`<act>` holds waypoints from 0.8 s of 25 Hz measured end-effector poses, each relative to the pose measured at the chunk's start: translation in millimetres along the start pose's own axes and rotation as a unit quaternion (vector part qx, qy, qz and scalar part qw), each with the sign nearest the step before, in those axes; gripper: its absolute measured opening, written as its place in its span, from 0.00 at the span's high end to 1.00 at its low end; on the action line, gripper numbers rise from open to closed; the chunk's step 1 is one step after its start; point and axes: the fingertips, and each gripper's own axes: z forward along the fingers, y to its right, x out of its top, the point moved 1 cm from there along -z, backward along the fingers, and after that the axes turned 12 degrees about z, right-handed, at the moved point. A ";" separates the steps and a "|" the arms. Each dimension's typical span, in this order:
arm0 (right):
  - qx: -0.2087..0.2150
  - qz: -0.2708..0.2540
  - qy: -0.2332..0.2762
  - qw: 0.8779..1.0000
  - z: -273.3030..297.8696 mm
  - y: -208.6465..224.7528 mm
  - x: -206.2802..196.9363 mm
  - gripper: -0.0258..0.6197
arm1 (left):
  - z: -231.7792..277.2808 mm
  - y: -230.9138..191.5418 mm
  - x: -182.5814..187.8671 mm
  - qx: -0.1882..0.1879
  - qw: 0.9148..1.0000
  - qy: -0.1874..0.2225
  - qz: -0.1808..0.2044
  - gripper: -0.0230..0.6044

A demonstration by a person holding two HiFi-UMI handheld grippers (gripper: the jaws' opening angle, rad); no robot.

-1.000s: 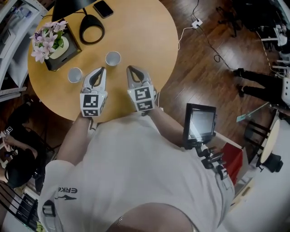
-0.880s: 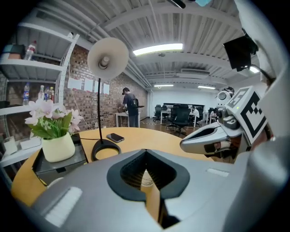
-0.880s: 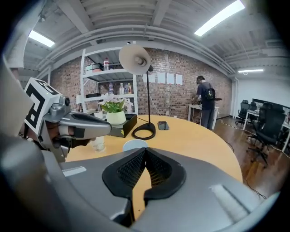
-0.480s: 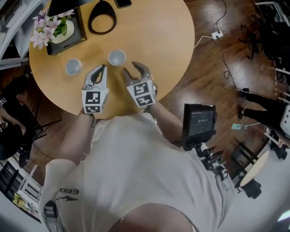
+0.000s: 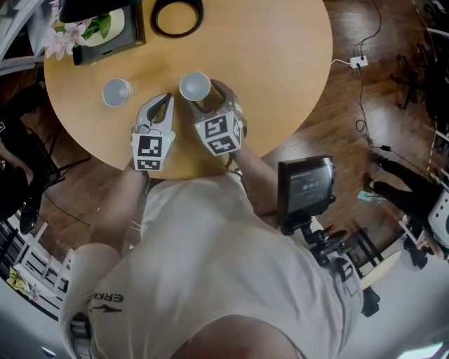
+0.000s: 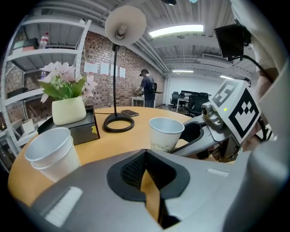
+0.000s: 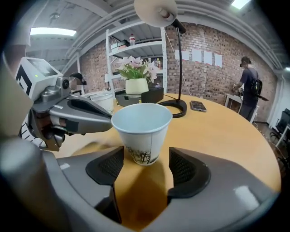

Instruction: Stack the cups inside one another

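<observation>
On a round wooden table [image 5: 280, 63], seen from the head view, a printed paper cup [image 5: 194, 86] stands upright, mouth up. It is white with a dark sketch-like print round its base, and everything else is placed from it.

The right gripper [image 5: 210, 105] reaches toward this cup from the person's side. In the right gripper view its jaws stand wide and have just been opening. The cup [image 7: 142, 131] stands between their tips, with bare table showing on either side of it, so neither black pad [image 7: 106, 167] touches it.

The left gripper [image 5: 163, 105] lies just left of the printed cup and points the same way. In the left gripper view its jaws are pressed together with nothing between them, and the cup [image 6: 165, 133] stands just beyond and to the right of their tips.

Farther left of the printed cup, and apart from both grippers, stands a plain white cup [image 5: 116, 91], also upright. The left gripper view shows a second rim line under its lip [image 6: 50, 152].

Beyond the printed cup, on the far side of the table, lie the black ring base of a desk lamp [image 5: 177, 10] and a dark box holding a pot of pink flowers [image 5: 105, 31].
</observation>
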 end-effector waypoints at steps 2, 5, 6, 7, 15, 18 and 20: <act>0.000 -0.009 0.000 1.000 7.7 0.0 0.6 0.45 | 2.5 -0.5 -4.0 -0.003 1.000 -0.003 0.001 0.96; -0.004 -0.024 0.001 1.000 11.8 -1.4 2.4 0.45 | 0.8 -0.3 -5.4 -0.007 1.000 -0.007 0.001 0.96; -0.007 -0.027 0.003 1.000 10.8 -2.5 4.3 0.45 | -2.0 -0.4 -4.5 -0.008 1.000 -0.007 0.000 0.96; -0.010 -0.028 0.006 1.000 9.0 -4.0 6.8 0.46 | -5.8 -0.9 -3.3 -0.008 1.000 -0.007 0.000 0.96; -0.030 -0.024 0.024 0.999 1.5 -2.0 15.4 0.50 | -16.3 -4.8 4.4 -0.013 1.000 0.005 0.012 0.96; -0.039 -0.025 0.041 0.998 -2.8 -6.1 25.0 0.50 | -20.0 -10.0 10.6 -0.016 0.999 0.020 0.020 0.96; -0.047 -0.025 0.057 0.997 -8.4 -12.7 34.0 0.50 | -26.2 -14.0 16.5 -0.018 0.999 0.034 0.026 0.96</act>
